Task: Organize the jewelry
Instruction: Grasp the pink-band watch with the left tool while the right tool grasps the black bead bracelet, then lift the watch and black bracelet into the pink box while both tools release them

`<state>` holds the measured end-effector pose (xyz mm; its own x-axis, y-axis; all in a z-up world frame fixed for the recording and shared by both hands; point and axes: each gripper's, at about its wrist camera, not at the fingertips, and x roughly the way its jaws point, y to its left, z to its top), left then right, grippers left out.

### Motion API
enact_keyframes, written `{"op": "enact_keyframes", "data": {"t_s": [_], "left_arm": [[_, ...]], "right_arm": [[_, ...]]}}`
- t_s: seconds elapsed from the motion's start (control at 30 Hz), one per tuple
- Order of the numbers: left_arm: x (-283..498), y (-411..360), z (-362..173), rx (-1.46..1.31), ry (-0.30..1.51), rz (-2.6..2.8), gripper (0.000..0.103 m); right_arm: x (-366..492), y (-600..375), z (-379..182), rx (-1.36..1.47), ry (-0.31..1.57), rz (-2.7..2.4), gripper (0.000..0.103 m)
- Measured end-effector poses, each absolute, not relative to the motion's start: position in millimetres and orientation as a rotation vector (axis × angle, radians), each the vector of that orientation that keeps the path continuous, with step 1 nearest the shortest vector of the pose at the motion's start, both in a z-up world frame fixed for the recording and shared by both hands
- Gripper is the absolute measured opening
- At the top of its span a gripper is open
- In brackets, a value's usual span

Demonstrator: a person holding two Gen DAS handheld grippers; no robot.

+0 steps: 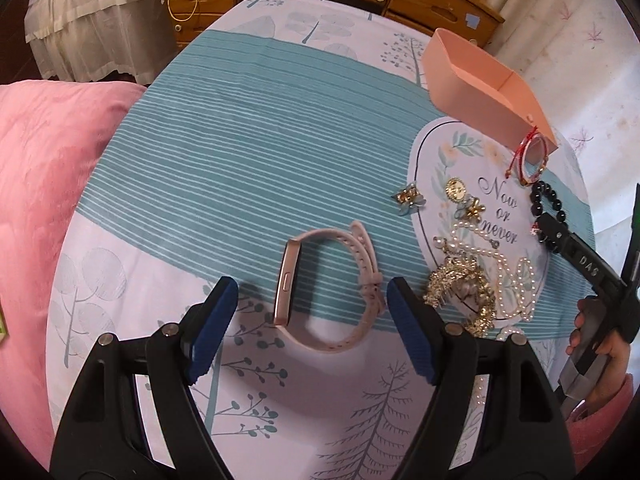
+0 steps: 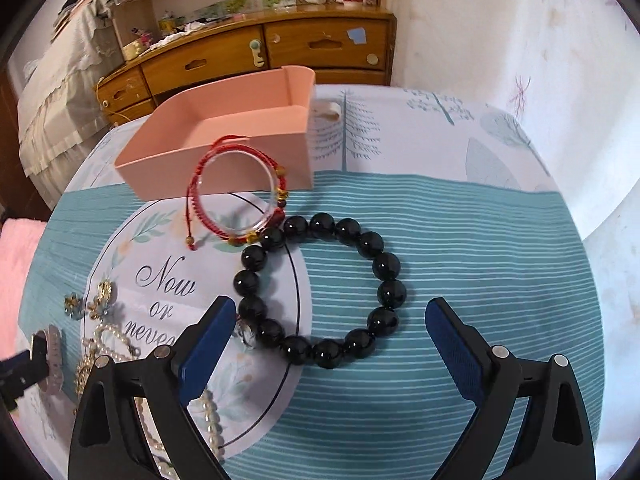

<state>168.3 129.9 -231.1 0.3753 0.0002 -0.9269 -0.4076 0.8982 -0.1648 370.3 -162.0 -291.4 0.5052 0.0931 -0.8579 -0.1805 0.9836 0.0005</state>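
My left gripper is open just above a pink watch band that lies on the bedspread between its blue pads. My right gripper is open around a black bead bracelet, whose near beads lie between the fingertips. A red cord bracelet leans on the front wall of the open pink box. A pearl necklace, a gold brooch and flower earrings lie on the round printed patch. The right gripper also shows in the left wrist view.
A pink blanket lies to the left on the bed. A wooden dresser stands behind the bed, with a white wall on the right. The box sits at the far right of the jewelry.
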Motion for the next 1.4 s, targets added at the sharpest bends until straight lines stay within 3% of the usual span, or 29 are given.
{"op": "enact_keyframes", "data": {"t_s": [0.4,0.47,0.67,0.73,0.77,1.2,1.3,1.4], "left_arm": [[181.3,122.7,-236.7,-0.337,1.163,0.331,0.075],[182.6,121.1,-237.3,-0.319,1.165,0.343,0.072],[185.4,114.9,-235.2,-0.266,1.152,0.343,0.048],[185.4,114.2,-235.0,-0.263,1.144,0.343,0.041],[185.8,113.9,-235.1,-0.264,1.141,0.343,0.039],[169.8,110.7,-231.8,-0.275,1.146,0.365,0.033],[166.5,107.5,-231.5,-0.271,1.143,0.361,0.033],[165.0,104.3,-231.3,-0.269,1.141,0.364,0.033]], "right_arm": [[401.9,-158.1,-288.9,-0.028,1.046,0.168,0.096],[405.3,-155.1,-288.8,-0.045,1.052,0.168,0.092],[407.8,-142.1,-288.1,-0.146,1.061,0.169,0.065],[407.6,-142.0,-285.5,-0.151,1.053,0.165,0.034],[408.2,-142.9,-283.9,-0.141,1.054,0.171,0.028],[400.2,-167.7,-275.2,0.026,1.091,0.252,0.026],[396.5,-173.5,-268.7,0.054,1.082,0.267,0.015],[395.2,-179.4,-266.8,0.044,1.096,0.239,0.015]]}}
